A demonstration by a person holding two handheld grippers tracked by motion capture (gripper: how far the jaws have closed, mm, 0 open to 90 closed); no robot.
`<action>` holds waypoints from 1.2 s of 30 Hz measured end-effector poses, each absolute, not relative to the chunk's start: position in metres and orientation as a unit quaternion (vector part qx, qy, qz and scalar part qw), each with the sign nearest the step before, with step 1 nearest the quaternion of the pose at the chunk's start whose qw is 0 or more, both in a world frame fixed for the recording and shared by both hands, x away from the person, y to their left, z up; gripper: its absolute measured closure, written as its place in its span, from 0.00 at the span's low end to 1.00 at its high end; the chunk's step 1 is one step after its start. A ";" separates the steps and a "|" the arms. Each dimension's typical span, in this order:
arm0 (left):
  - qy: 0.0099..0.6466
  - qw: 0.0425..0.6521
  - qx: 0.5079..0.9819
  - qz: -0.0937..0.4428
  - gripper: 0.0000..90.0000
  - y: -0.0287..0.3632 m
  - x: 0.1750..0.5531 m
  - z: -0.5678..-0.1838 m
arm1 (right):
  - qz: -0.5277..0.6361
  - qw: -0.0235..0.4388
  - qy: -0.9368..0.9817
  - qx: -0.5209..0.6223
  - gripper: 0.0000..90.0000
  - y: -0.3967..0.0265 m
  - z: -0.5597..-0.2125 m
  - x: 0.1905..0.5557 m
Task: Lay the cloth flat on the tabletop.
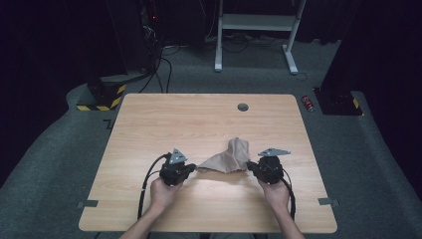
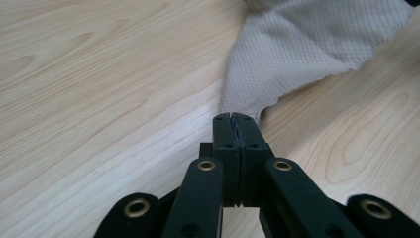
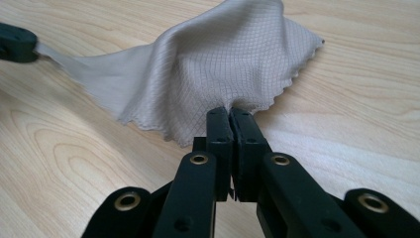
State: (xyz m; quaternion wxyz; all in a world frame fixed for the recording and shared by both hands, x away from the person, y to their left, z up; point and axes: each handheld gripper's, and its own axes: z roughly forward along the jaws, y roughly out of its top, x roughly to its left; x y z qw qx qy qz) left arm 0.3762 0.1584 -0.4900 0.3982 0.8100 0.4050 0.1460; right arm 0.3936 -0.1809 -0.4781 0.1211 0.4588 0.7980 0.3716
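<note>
A beige waffle-weave cloth (image 1: 230, 157) hangs stretched between the two grippers just above the wooden table (image 1: 164, 119). My left gripper (image 1: 195, 169) is shut on the cloth's left corner; in the left gripper view the cloth (image 2: 307, 44) runs out from the pinched jaw tips of that gripper (image 2: 232, 117). My right gripper (image 1: 250, 166) is shut on the cloth's right corner. In the right gripper view the cloth (image 3: 208, 74) rises from the right gripper's (image 3: 230, 112) closed jaws toward the left gripper's tip (image 3: 17, 43) at the far left.
A round grommet hole (image 1: 243, 107) sits near the table's far edge. Beyond the table stand a white desk frame (image 1: 256, 30), a yellow-and-black striped block (image 1: 102, 97) and a red can (image 1: 308, 103) on the carpet.
</note>
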 end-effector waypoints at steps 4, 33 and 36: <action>0.432 0.422 0.787 0.126 0.99 0.185 0.371 -0.489 | 0.370 0.118 0.799 0.459 0.97 -0.188 -0.479 0.389; 0.366 0.416 0.827 0.096 0.96 0.164 0.343 -0.493 | 0.293 0.130 0.866 0.383 0.97 -0.126 -0.505 0.382; 0.367 0.406 0.831 0.098 0.89 0.164 0.343 -0.494 | 0.303 0.131 0.864 0.381 1.00 -0.128 -0.503 0.382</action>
